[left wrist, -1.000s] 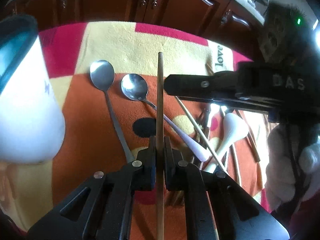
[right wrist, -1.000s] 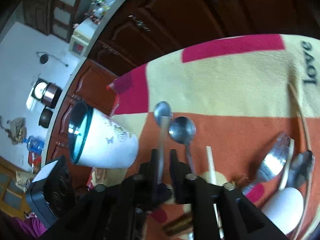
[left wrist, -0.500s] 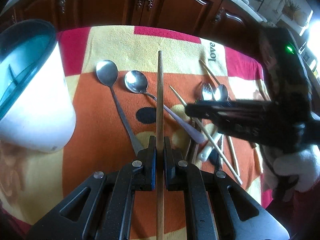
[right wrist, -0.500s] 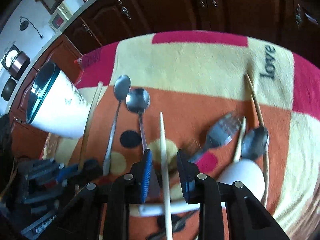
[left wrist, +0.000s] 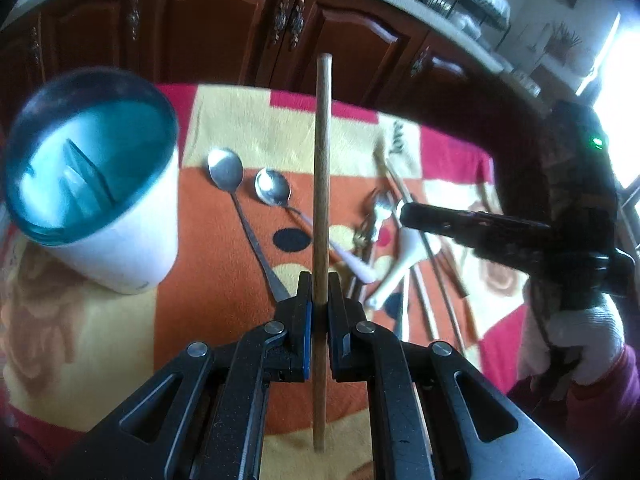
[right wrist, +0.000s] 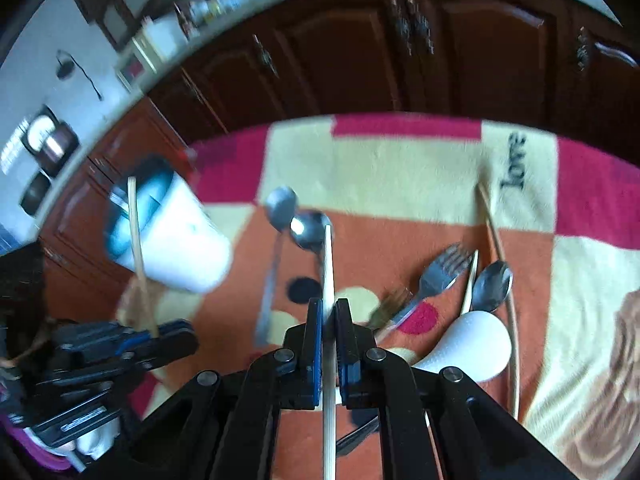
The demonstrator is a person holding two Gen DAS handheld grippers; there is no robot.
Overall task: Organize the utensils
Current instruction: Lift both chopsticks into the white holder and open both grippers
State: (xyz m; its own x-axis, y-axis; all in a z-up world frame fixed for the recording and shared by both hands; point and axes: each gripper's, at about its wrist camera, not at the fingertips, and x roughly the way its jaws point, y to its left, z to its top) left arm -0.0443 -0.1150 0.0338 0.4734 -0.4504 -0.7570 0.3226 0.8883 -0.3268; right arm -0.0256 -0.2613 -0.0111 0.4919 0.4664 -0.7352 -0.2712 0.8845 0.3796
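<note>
My left gripper (left wrist: 319, 286) is shut on a brown wooden chopstick (left wrist: 321, 168), held lifted above the cloth. The white holder with a teal divided inside (left wrist: 90, 176) stands to its left; it also shows in the right wrist view (right wrist: 168, 232). My right gripper (right wrist: 329, 312) is shut on a pale chopstick (right wrist: 328, 272) and holds it above the cloth. Two metal spoons (left wrist: 248, 186) lie on the cloth between the holder and the pile. A fork (right wrist: 436, 276), another spoon (right wrist: 490, 286), a white ceramic spoon (right wrist: 468, 344) and more chopsticks (right wrist: 496, 240) lie at the right.
A patterned cloth in red, orange and yellow (right wrist: 380, 164) covers the table. Dark wooden cabinets (left wrist: 224, 28) stand behind the far edge. The right gripper and gloved hand (left wrist: 568, 248) fill the right of the left wrist view; the left gripper (right wrist: 120, 348) is at the lower left of the right wrist view.
My right gripper has shut on the pale chopstick and lifted it. My left gripper has risen with the brown chopstick, and the holder's opening now shows from above.
</note>
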